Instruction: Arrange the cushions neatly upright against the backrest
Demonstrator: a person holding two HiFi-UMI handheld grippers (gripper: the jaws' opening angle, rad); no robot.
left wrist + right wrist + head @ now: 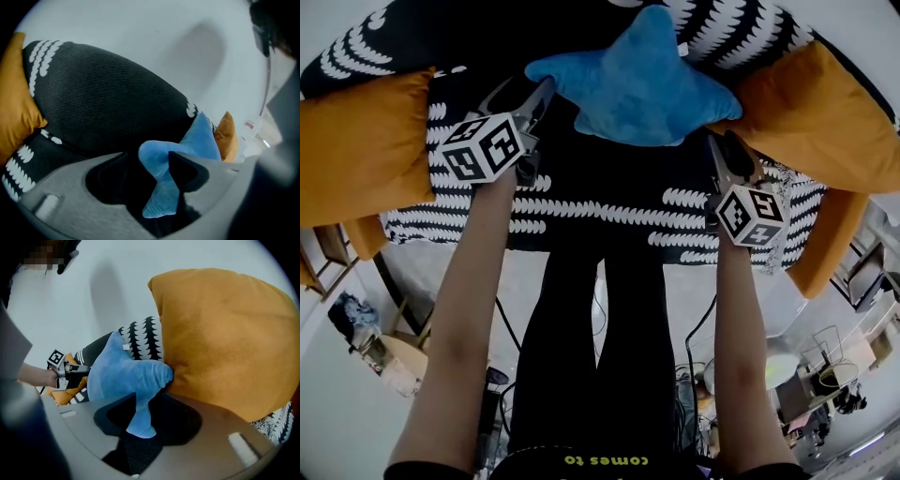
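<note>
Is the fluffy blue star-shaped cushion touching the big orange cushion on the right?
Touching. The right gripper view shows one arm of the blue star-shaped plush cushion pressed into the big orange fabric cushion, no gap.

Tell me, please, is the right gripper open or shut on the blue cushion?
Open: the right gripper has the blue cushion between its jaws, gaps either side.
</note>
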